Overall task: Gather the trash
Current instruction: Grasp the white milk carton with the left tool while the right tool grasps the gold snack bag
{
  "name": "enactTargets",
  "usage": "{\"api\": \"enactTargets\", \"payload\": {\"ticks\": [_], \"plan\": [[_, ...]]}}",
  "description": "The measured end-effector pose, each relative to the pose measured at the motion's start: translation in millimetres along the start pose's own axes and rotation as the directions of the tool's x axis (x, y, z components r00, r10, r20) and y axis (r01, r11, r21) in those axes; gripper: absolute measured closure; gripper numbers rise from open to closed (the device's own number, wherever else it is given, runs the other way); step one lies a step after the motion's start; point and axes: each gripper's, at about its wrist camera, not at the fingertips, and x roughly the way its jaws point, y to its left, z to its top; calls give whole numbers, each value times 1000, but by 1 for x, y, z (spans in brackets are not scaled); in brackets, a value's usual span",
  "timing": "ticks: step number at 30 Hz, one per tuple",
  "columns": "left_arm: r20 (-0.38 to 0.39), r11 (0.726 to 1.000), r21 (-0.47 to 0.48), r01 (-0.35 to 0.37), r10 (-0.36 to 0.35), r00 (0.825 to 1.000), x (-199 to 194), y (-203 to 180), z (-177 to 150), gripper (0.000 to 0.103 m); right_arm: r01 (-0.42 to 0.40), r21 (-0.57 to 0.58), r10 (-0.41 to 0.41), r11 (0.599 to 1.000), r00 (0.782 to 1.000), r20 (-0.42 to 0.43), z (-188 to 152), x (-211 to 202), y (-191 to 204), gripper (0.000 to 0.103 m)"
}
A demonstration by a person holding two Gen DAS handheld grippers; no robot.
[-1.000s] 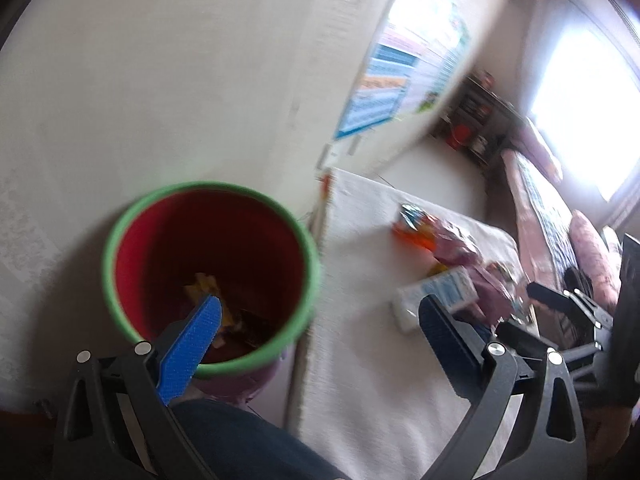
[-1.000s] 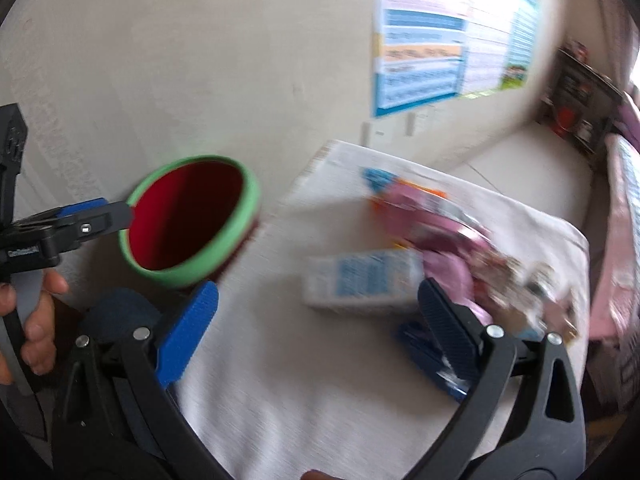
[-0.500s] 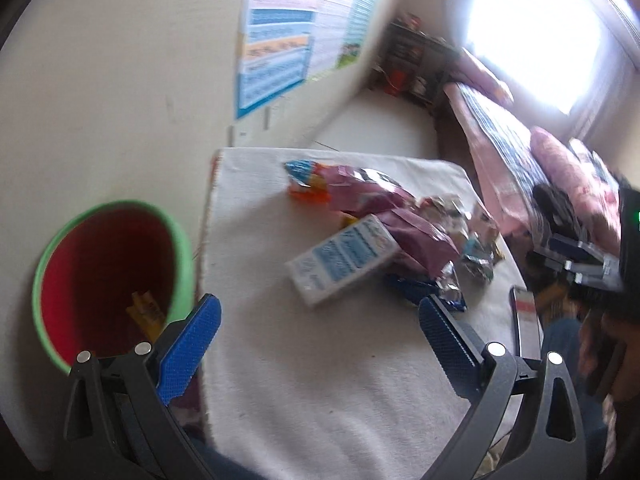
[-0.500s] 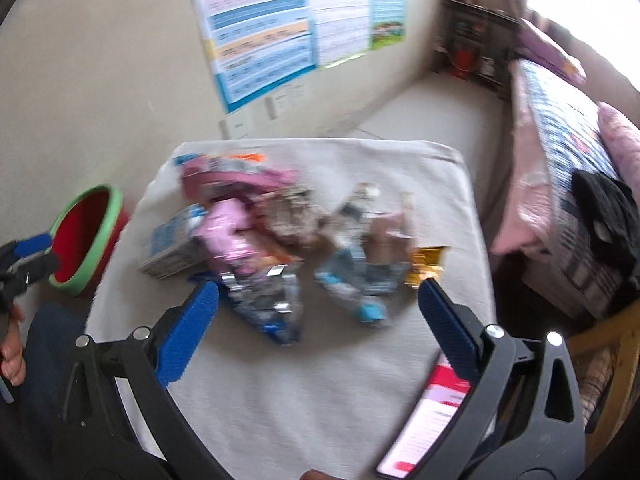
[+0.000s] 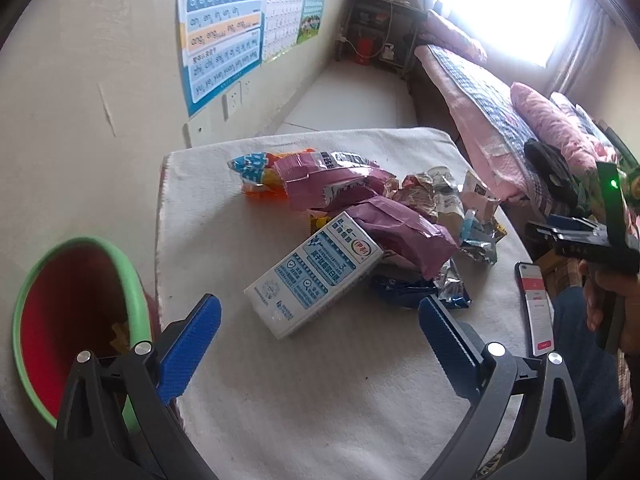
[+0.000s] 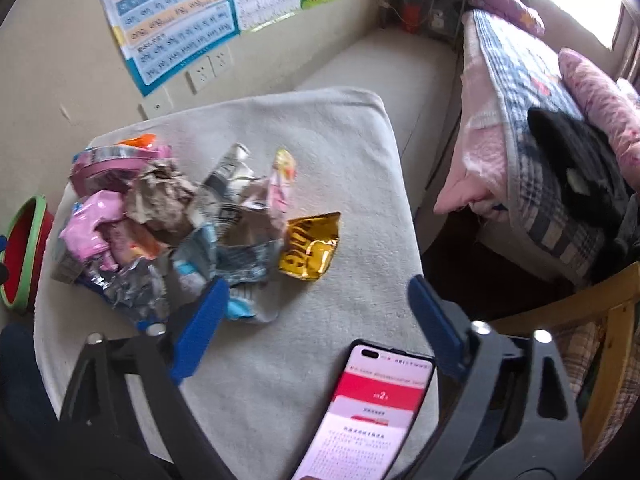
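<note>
— Cloth-covered tabletop fills the ground under both tongs, and just ahead of it lies the litter. What is each pair doing?

— Left tongs stand spread wide with nothing between the pads. Immediately ahead of them, near their middle, lies the milk carton on its side. Right tongs are narrowing, yet nothing sits between the jaws; their left pad hangs above the near edge of the wrapper heap, and the phone lies just below them.

— Which piece should be taken, and how?

— Probably the carton for the left pair: it is rigid, so the pads ought to close across its narrow sides. The right pair would do better with the gold wrapper, which lies a little apart from the heap, ahead and slightly left of the right pad. Crinkled foil may slip, so a pinch on a raised fold seems wise, clear of the phone.

— And where does it go?

— Into the red bin with the green rim, beside the left tongs' left pad, off the tabletop's edge. Farther on, wall charts hang left, a bed runs along the right, and a bright window closes the room.
</note>
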Motion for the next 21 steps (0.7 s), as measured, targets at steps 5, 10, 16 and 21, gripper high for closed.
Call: {"api": "enactTargets", "payload": {"ticks": [5, 10, 16, 21], "plan": [[-36, 1000, 26, 6, -5, 999, 22, 0, 2, 9, -5, 6, 5, 1000, 999, -44, 8, 25, -5, 23], [-64, 999, 30, 19, -17, 998, 42, 4, 6, 9, -14, 16, 15, 1000, 996, -84, 14, 49, -7, 27], [-97, 998, 47, 50, -45, 994, 62, 7, 14, 10, -37, 51, 43, 998, 991, -123, 13, 71, -12, 47], [-152, 993, 92, 70, -56, 987, 83, 4, 17, 16, -53, 52, 60, 997, 988, -142, 11, 80, -14, 63]]}}
